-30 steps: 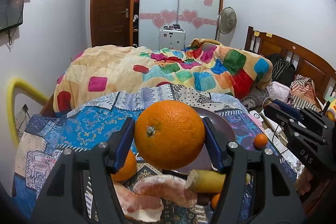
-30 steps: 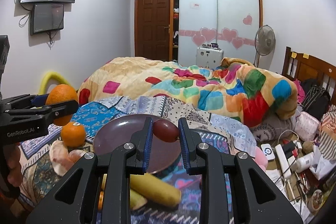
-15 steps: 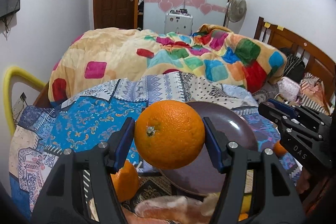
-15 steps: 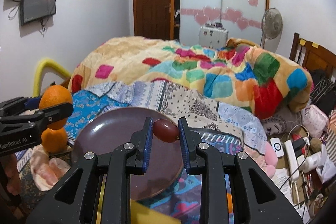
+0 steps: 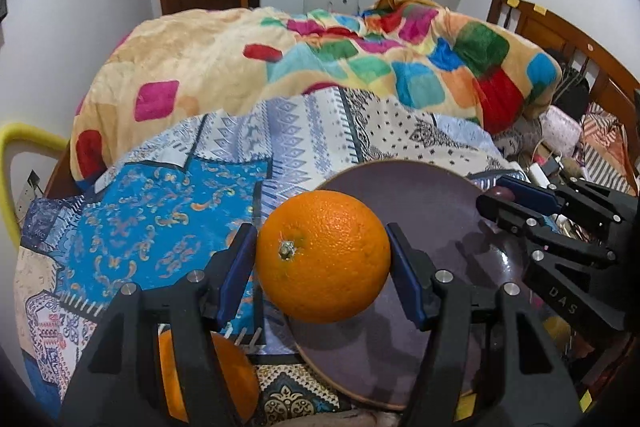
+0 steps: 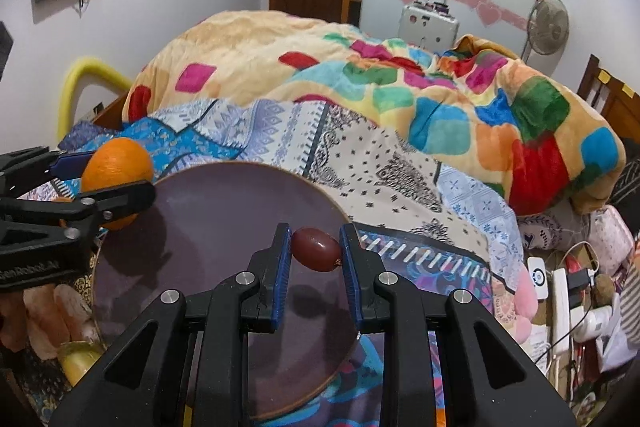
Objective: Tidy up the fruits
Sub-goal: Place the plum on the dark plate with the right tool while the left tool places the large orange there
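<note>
Purple plate (image 5: 432,195) and second orange (image 5: 236,379) on patterned bedspread (image 5: 160,211)

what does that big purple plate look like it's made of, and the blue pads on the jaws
Round purple plate: likely glazed ceramic or stoneware; smooth satin surface with soft sheen and a thin tan rim, though melamine is possible. Blue pads lining the right gripper's jaws: probably rubber or soft plastic; matte, uniform blue strips pressed against the small dark red fruit.

Orange (image 5: 323,257) in left tongs (image 5: 322,269)
</note>
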A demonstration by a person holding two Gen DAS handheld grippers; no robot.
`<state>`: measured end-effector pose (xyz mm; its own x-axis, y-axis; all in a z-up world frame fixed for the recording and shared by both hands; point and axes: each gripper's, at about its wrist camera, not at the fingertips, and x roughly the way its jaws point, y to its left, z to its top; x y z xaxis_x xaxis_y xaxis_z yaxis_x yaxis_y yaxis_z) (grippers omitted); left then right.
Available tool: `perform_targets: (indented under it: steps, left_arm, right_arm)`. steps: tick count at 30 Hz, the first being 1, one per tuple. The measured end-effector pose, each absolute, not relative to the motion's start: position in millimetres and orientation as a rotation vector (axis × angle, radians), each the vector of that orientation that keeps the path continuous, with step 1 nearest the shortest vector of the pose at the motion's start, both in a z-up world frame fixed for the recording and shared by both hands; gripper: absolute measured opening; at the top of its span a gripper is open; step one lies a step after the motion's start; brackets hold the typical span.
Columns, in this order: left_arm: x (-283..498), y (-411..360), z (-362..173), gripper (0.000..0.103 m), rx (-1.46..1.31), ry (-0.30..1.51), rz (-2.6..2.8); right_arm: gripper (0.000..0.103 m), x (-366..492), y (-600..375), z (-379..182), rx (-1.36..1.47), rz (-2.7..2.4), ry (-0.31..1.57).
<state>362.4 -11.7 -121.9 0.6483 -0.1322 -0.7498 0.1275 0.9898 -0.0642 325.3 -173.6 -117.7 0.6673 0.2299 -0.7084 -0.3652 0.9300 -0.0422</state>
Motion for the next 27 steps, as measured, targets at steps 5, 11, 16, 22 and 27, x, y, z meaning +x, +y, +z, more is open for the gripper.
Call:
perform_targets:
  steps: [5, 11, 16, 22, 27]
  left_arm:
    - [374, -16, -132, 0.064, 0.003, 0.915, -0.157]
    - [378, -13, -135, 0.064, -0.024, 0.956, -0.174]
    - [377, -17, -135, 0.064, -0.005, 0.959, -0.166]
    - [373, -16, -128, 0.069, -0.027, 0.937, -0.201]
    - [358, -16, -112, 0.071, -0.014, 0.886, -0.201]
  right_arm:
    - [0.022, 333, -167, -125, -0.220, 0.362, 0.824]
    - [0.022, 337, -165, -128, -0.240, 0.375, 0.855]
    - [0.034, 337, -163, -131, -0.260, 0.373, 0.864]
    - [0.052, 332, -167, -127, -0.244, 0.366, 0.836]
    - [0.052, 326, -173, -119, -0.229, 0.365, 0.810]
